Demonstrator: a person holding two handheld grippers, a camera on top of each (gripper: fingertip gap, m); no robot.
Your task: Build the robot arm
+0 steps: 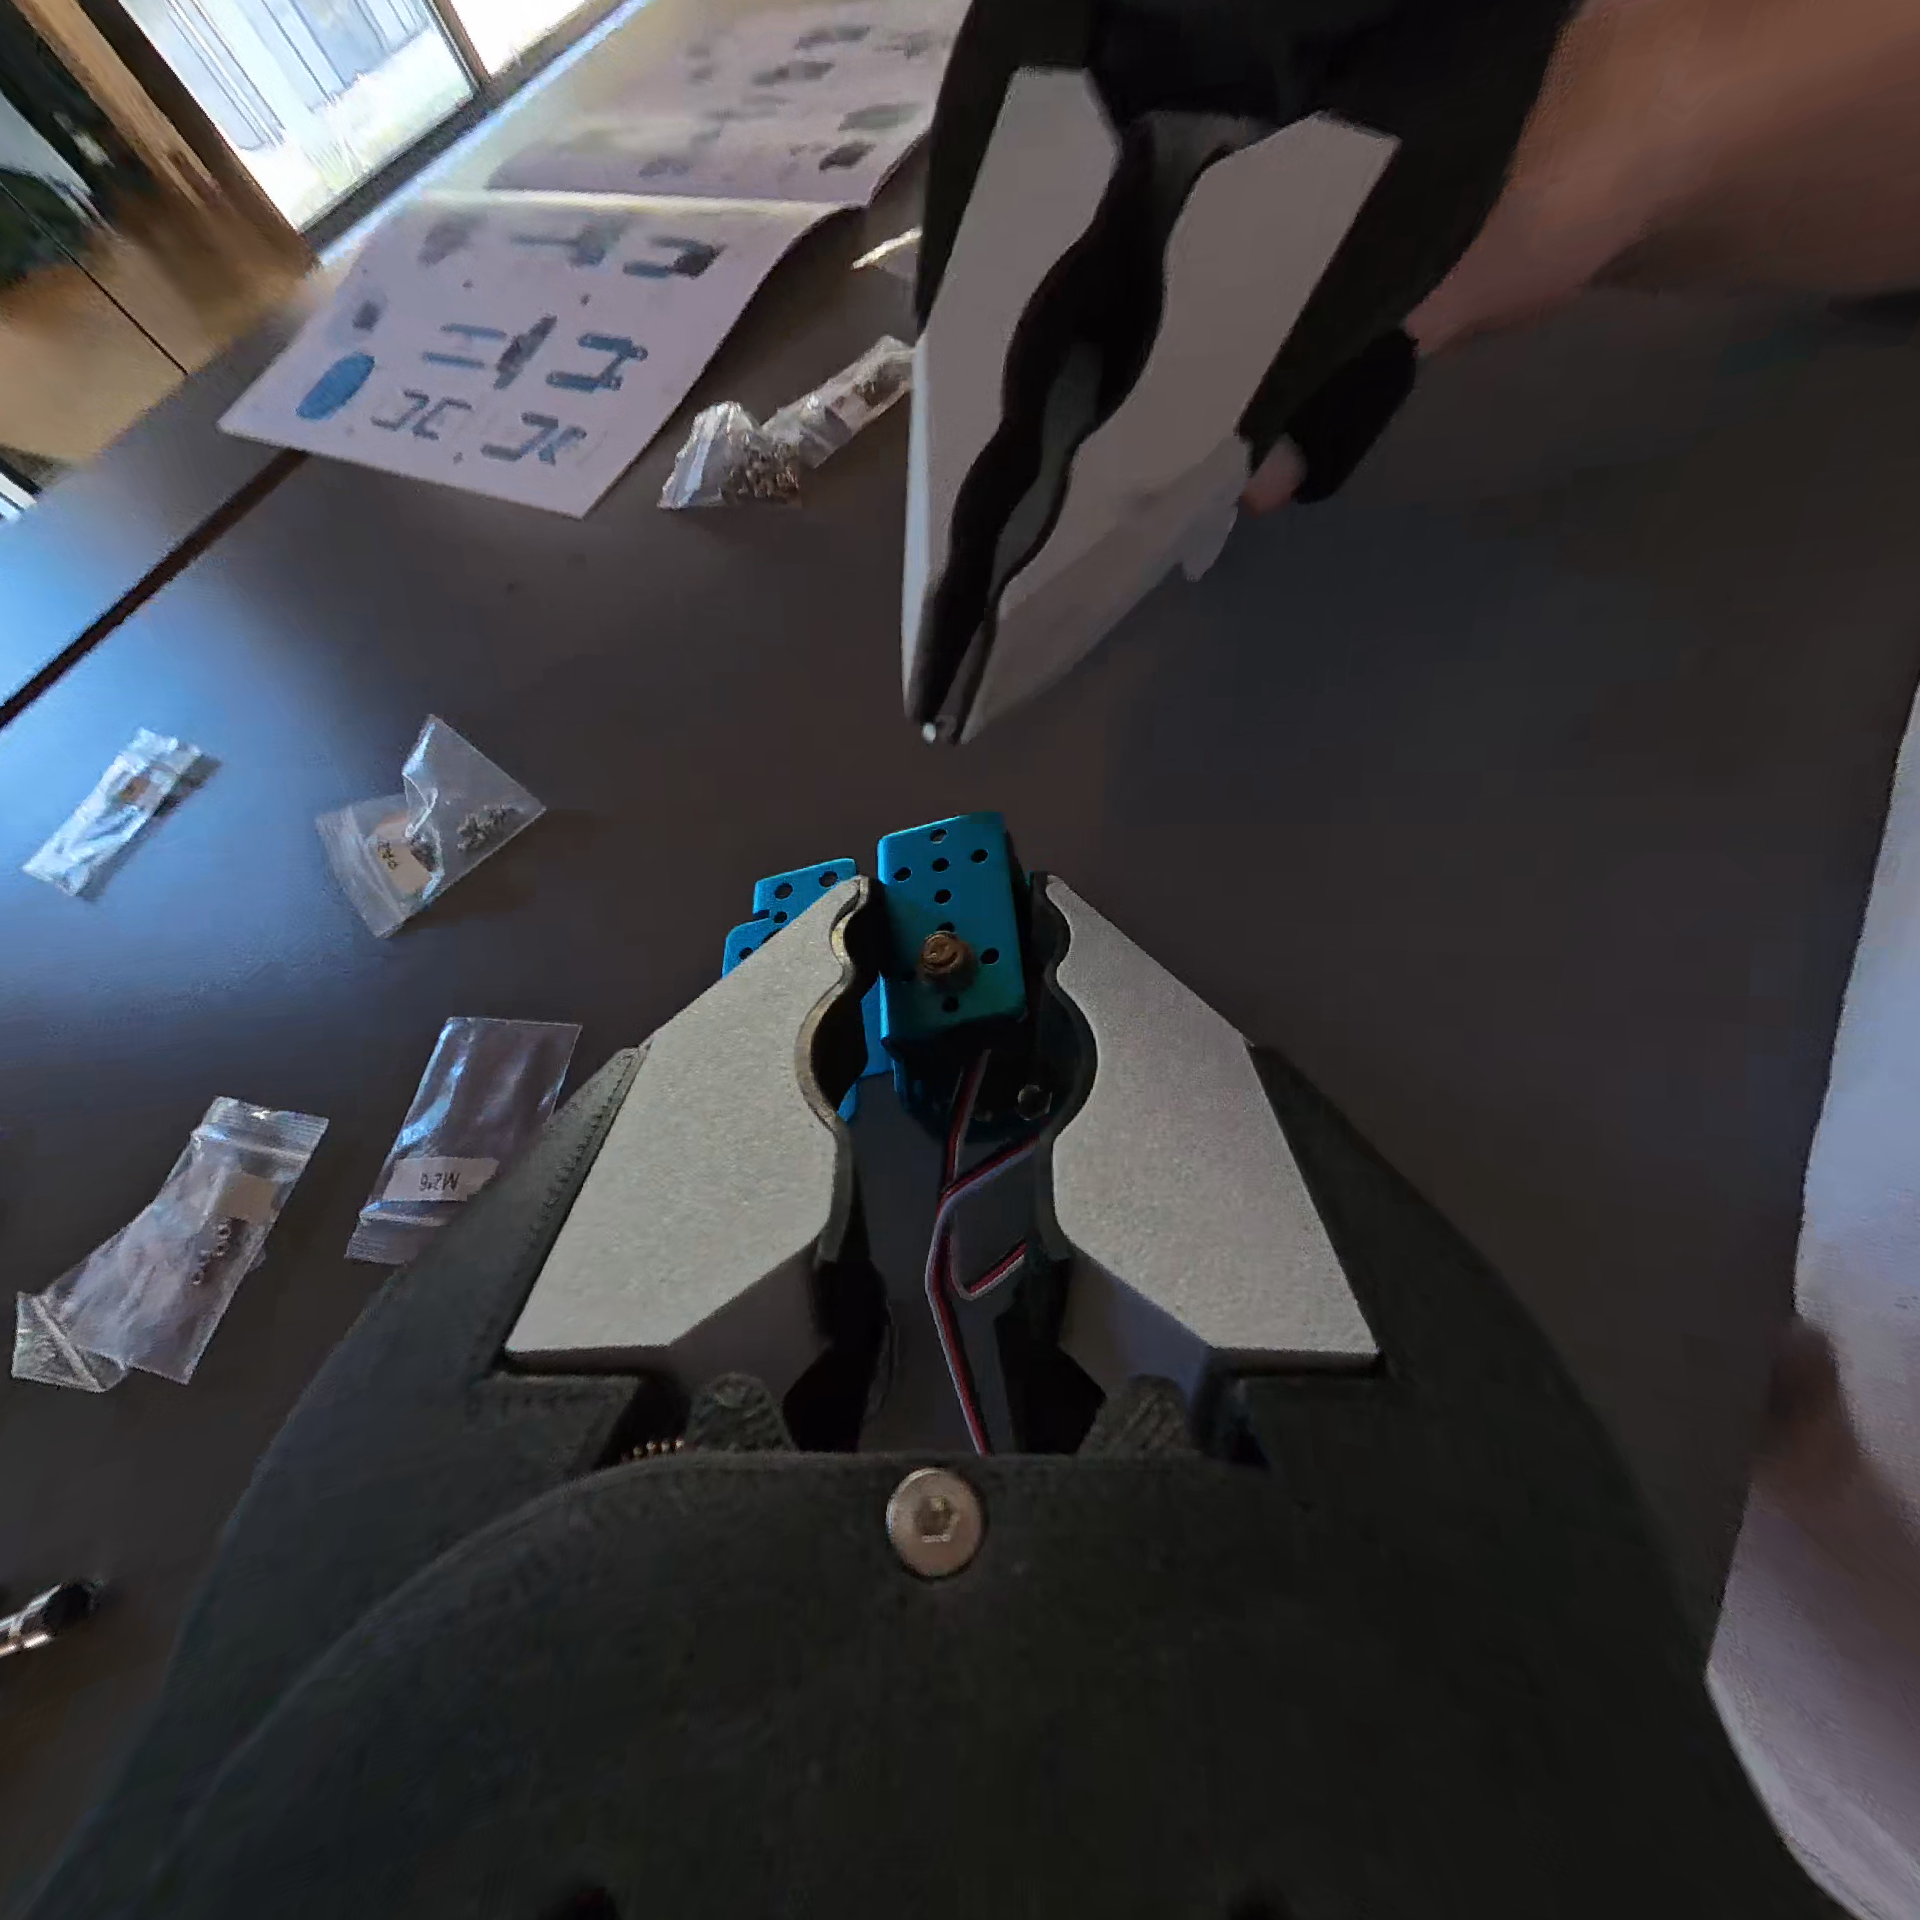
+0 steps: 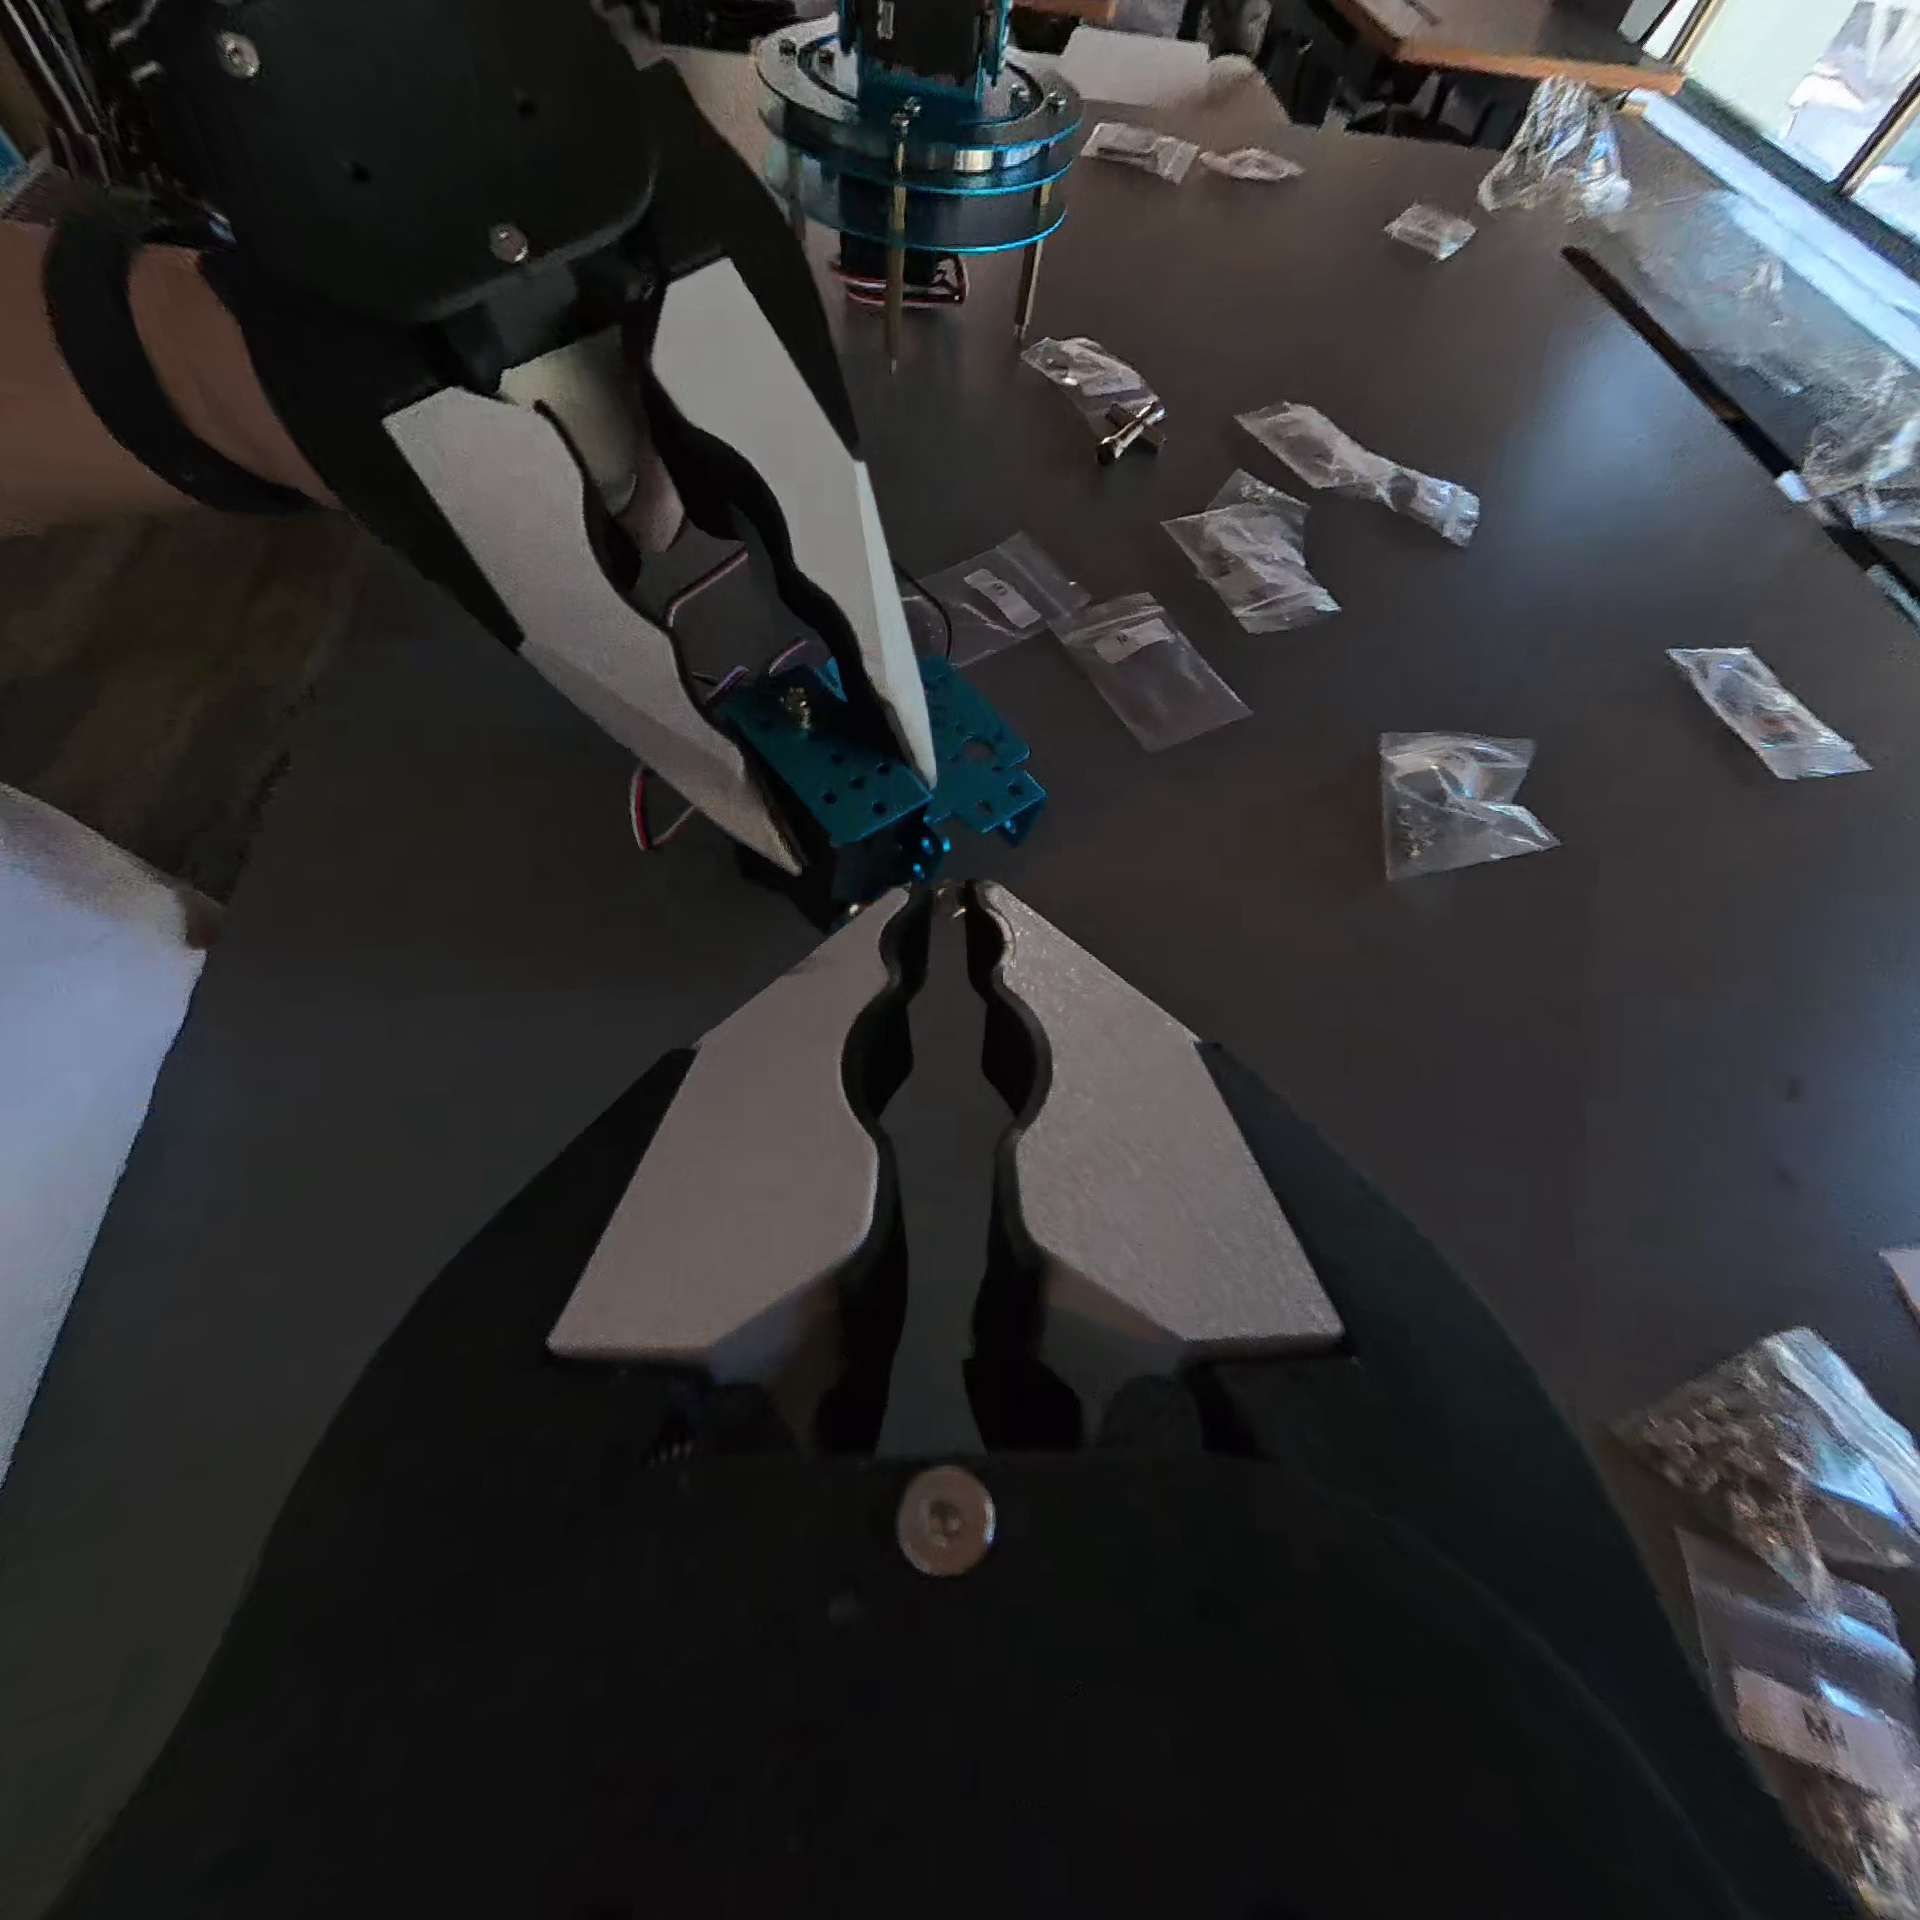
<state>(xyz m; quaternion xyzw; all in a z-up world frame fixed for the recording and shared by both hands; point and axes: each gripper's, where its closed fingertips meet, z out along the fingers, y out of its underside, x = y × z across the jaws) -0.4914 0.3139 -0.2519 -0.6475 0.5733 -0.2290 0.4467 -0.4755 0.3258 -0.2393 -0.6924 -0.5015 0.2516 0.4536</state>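
My left gripper (image 1: 954, 899) is shut on a blue perforated metal bracket (image 1: 940, 935) with a black servo under it. A brass screw head shows on the bracket's top, and red, white and black wires (image 1: 951, 1236) trail back between the fingers. A second blue bracket (image 1: 790, 904) sticks out to the left. My right gripper (image 2: 943, 900) is shut on a tiny silvery screw (image 2: 943, 906), just in front of the bracket (image 2: 873, 800). In the left wrist view the right gripper (image 1: 940, 727) hangs above the bracket with the screw (image 1: 928, 732) at its tips. The left gripper (image 2: 852, 816) shows in the right wrist view.
Several small clear bags of hardware (image 1: 426, 821) (image 2: 1455, 800) lie on the dark table (image 1: 1403, 935). A printed sheet (image 1: 499, 343) lies at the far left. A round blue assembly on metal legs (image 2: 914, 156) stands behind. A metal standoff (image 2: 1127, 426) lies near it. A white sleeve (image 1: 1860, 1351) is at the right. The tips of both grippers are at nearly the same place.
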